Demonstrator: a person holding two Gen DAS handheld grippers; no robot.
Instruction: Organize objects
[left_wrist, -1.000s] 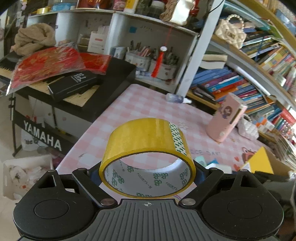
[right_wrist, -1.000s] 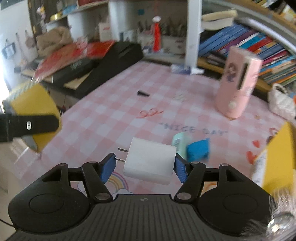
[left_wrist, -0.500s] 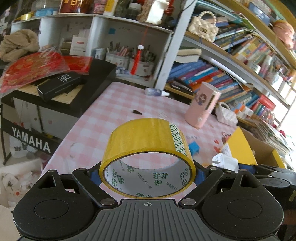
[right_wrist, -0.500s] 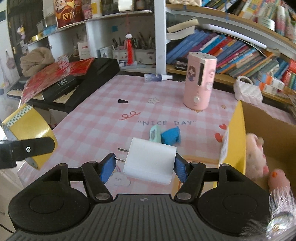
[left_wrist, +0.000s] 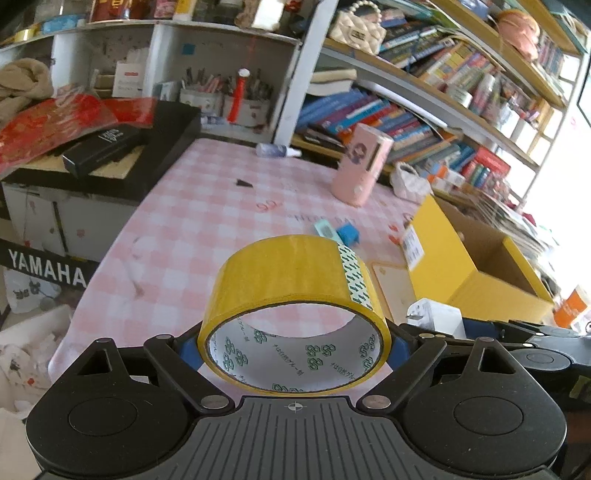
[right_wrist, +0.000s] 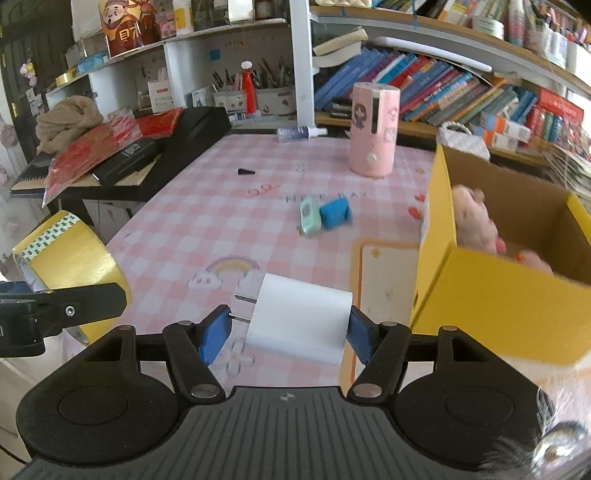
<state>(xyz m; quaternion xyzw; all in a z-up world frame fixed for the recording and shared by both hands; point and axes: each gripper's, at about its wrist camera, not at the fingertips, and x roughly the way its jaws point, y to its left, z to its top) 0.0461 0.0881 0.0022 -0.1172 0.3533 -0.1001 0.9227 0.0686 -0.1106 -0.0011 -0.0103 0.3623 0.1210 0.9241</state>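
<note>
Yellow packing tape fills the middle of the left wrist view: the tape roll (left_wrist: 295, 306) sits between the blue pads of the left gripper (left_wrist: 295, 347), which pinches it by its two sides, the roll's open core facing the camera and showing its white liner with green print. It is held in the air above the near edge of the pink checked bench (left_wrist: 229, 221). From the right wrist view the same roll appears at the far left, off the bench's left corner.

The right gripper (right_wrist: 286, 328) clamps a white charger plug (right_wrist: 299, 317) between its blue pads, prongs pointing left towards the left pad, the block raised above the bench just left of the yellow cardboard box (right_wrist: 491, 302). The box stands open at the bench's right side, and a pink plush toy (right_wrist: 476, 218) lies inside it against the left wall, somewhat blurred.

Further out on the bench a small mint-green item (right_wrist: 309, 216) and a blue item (right_wrist: 335, 212) lie touching each other near the printed lettering. A pink cylindrical container (right_wrist: 373, 129) stands upright towards the back, a small spray bottle (right_wrist: 297, 132) lies on its side at the rear edge, and a small black piece (right_wrist: 245, 171) rests alone to the left. Bookshelves (right_wrist: 443, 92) run behind.
</note>
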